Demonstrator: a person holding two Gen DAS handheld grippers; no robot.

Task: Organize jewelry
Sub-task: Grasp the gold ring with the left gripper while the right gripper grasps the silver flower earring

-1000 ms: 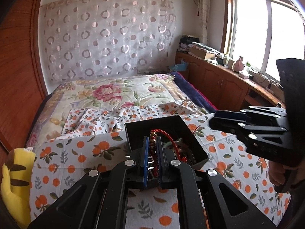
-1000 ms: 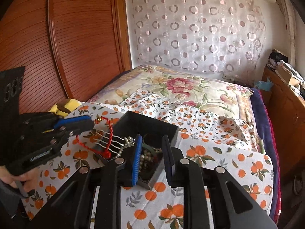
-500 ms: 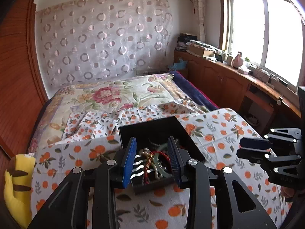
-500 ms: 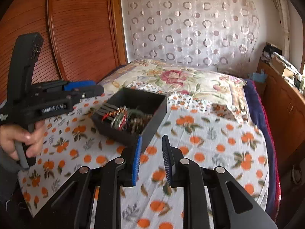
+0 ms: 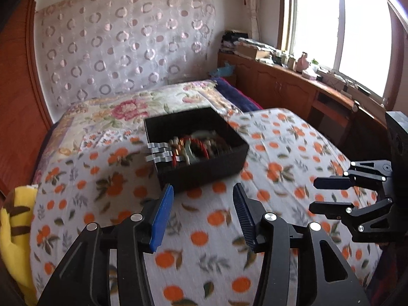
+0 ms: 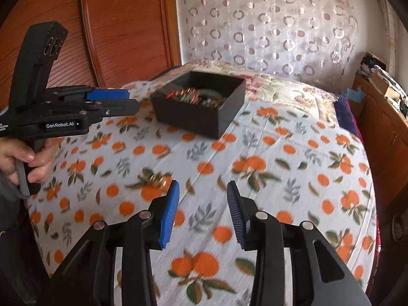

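A black open box point(image 5: 201, 158) sits on the orange-print cloth and holds a heap of jewelry point(image 5: 190, 146): red bead bracelets, gold beads and a silver watch band hanging over its left rim. The box also shows in the right wrist view point(image 6: 201, 107). My left gripper point(image 5: 202, 199) is open and empty, pulled back in front of the box. My right gripper point(image 6: 202, 193) is open and empty, well back from the box. A small gold-bead piece point(image 6: 155, 178) lies on the cloth just left of the right gripper.
The cloth point(image 5: 280, 153) covers a rounded surface that falls away at its edges. A yellow plush point(image 5: 15, 219) lies at the left edge. A floral bed point(image 5: 132, 107) lies behind, a wooden cabinet point(image 5: 293, 86) under the window to the right, wooden panels point(image 6: 114, 30) to the left.
My left gripper let go of the red bead bracelet into the box, opened and drew back. My right gripper also drew back from the box and opened wider.
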